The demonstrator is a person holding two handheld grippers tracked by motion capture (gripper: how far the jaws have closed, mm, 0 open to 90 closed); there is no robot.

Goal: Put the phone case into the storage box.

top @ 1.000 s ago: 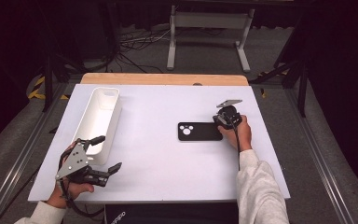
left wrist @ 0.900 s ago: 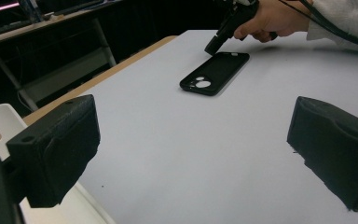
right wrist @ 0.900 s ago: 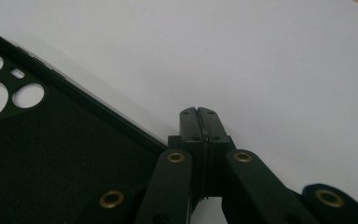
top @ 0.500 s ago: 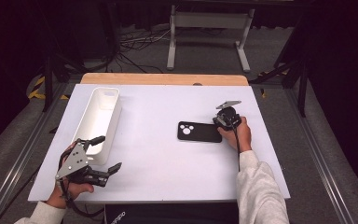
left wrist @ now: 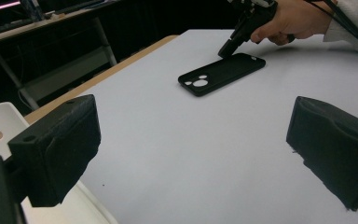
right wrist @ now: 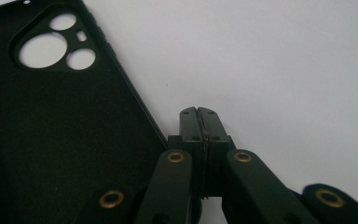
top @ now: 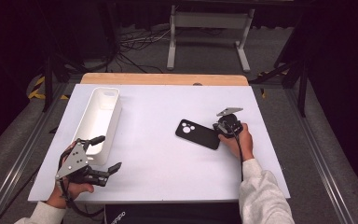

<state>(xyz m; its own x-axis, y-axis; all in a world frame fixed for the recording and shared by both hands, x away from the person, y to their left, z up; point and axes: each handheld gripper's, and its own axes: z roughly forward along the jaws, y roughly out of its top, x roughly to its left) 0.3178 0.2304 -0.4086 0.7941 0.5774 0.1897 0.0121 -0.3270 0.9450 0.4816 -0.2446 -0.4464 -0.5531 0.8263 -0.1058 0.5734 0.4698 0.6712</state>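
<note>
A black phone case (top: 198, 134) lies flat on the white table (top: 168, 102), its camera cut-outs toward the left. My right gripper (top: 220, 129) is shut with nothing between its jaws. In the right gripper view its closed tips (right wrist: 199, 113) rest just beside the long edge of the case (right wrist: 51, 126); whether they touch it I cannot tell. My left gripper (top: 106, 153) is held near the front left of the table, jaws wide open and bare. From the left gripper view (left wrist: 193, 149) the case (left wrist: 223, 72) lies far ahead.
A long white tray (top: 115, 122) stands at the table's left, just beyond the left gripper. A wooden strip (top: 163, 78) runs along the far edge. Metal rails flank both sides, with a stand and cables on the floor behind.
</note>
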